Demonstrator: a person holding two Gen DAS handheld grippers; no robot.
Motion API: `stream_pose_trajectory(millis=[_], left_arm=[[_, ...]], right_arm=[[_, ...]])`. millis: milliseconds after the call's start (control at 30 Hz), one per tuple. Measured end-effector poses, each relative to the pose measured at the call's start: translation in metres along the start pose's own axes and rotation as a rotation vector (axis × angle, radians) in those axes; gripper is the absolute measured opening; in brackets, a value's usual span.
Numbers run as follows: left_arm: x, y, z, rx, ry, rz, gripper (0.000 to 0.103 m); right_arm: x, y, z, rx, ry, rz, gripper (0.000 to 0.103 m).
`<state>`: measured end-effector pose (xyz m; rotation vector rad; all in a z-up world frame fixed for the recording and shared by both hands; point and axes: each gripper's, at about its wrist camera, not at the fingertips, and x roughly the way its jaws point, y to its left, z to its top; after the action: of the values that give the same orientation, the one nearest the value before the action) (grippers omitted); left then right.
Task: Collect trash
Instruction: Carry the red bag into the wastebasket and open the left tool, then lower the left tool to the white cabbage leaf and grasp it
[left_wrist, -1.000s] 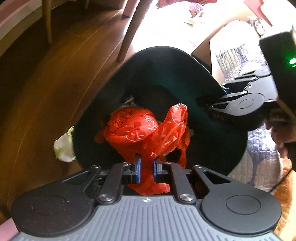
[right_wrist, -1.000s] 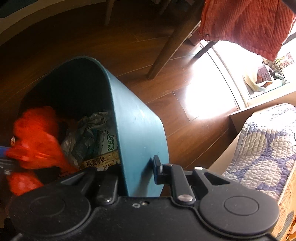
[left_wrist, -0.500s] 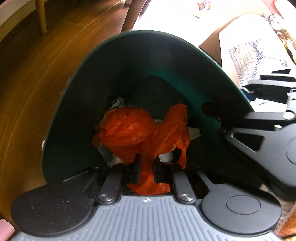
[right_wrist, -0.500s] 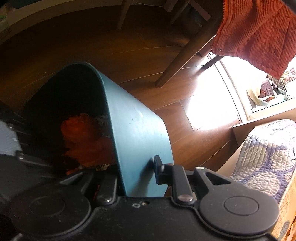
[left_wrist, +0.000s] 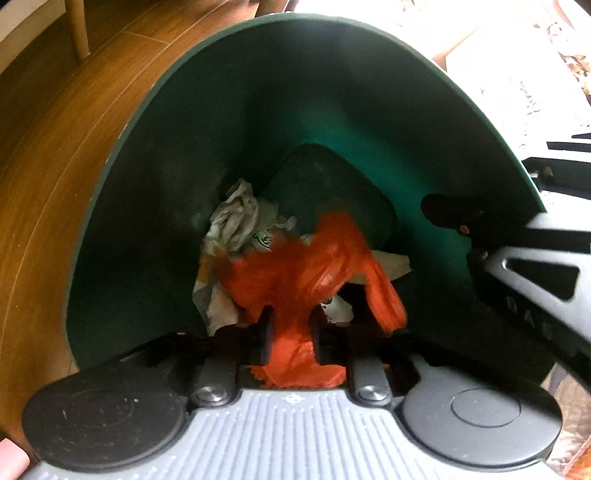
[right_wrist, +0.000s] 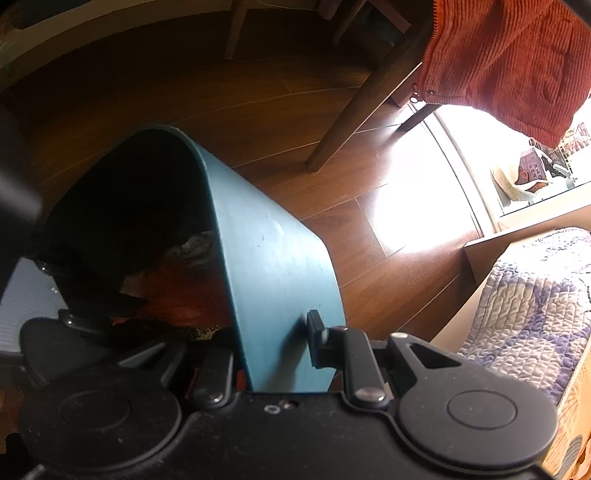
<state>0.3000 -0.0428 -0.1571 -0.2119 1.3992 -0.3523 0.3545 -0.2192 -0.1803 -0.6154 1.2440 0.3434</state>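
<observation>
My left gripper (left_wrist: 288, 328) pinches the thin, light orange plastic bag (left_wrist: 314, 266) inside the green bin (left_wrist: 332, 92), while my right gripper (right_wrist: 273, 354) clamps the bin's stiff right wall.

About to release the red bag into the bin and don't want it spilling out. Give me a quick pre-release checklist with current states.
1. Left gripper shut on the red bag: ok.
2. Bag inside the bin opening, past the rim: ok; most of it hangs within the walls.
3. Right gripper clamped on the bin wall, one finger outside: ok.
4. Room below the bag: ok; crumpled paper lies at the bottom, with bare floor of the bin beside it.
5. Bag tail behind the left fingers clear of the rim: cannot tell.
6. Bin resting on the floor or lifted: cannot tell.
</observation>
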Motion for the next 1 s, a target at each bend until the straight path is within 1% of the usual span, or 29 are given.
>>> stream_pose_trajectory(millis=[33, 133, 300, 333, 367, 433, 533, 600, 733, 933, 1000], left_arm=[[0.003, 0.002, 0.001, 0.000, -0.002, -0.009, 0.023], [-0.004, 0.002, -0.002, 0.015, -0.015, -0.019, 0.026], [-0.030, 0.004, -0.011, 0.069, -0.061, -0.065, 0.032], [-0.036, 0.005, -0.014, 0.084, -0.074, -0.073, 0.035], [-0.043, 0.006, -0.016, 0.096, -0.087, -0.077, 0.044], [-0.059, 0.013, -0.025, 0.112, -0.120, -0.084, 0.058], [-0.083, 0.028, -0.036, 0.123, -0.154, -0.098, 0.059], [-0.097, 0.040, -0.042, 0.121, -0.178, -0.084, 0.059], [-0.110, 0.076, -0.052, 0.072, -0.206, -0.009, 0.063], [-0.098, 0.144, -0.054, -0.076, -0.194, 0.119, 0.063], [-0.091, 0.163, -0.054, -0.129, -0.176, 0.124, 0.068]], right_arm=[[0.000, -0.001, 0.000, 0.004, 0.000, 0.001, 0.019], [0.003, -0.006, 0.002, 0.018, 0.005, 0.005, 0.019], [0.008, -0.021, 0.003, 0.063, 0.028, 0.017, 0.017], [0.010, -0.025, 0.003, 0.076, 0.035, 0.020, 0.017], [0.012, -0.030, 0.003, 0.094, 0.044, 0.025, 0.017], [0.016, -0.037, 0.003, 0.122, 0.061, 0.035, 0.016], [0.021, -0.045, 0.001, 0.147, 0.085, 0.036, 0.014], [0.023, -0.048, -0.002, 0.158, 0.100, 0.039, 0.014], [0.025, -0.052, -0.006, 0.162, 0.126, 0.053, 0.013], [0.032, -0.059, -0.008, 0.176, 0.148, 0.076, 0.013], [0.034, -0.053, -0.010, 0.140, 0.159, 0.075, 0.013]])
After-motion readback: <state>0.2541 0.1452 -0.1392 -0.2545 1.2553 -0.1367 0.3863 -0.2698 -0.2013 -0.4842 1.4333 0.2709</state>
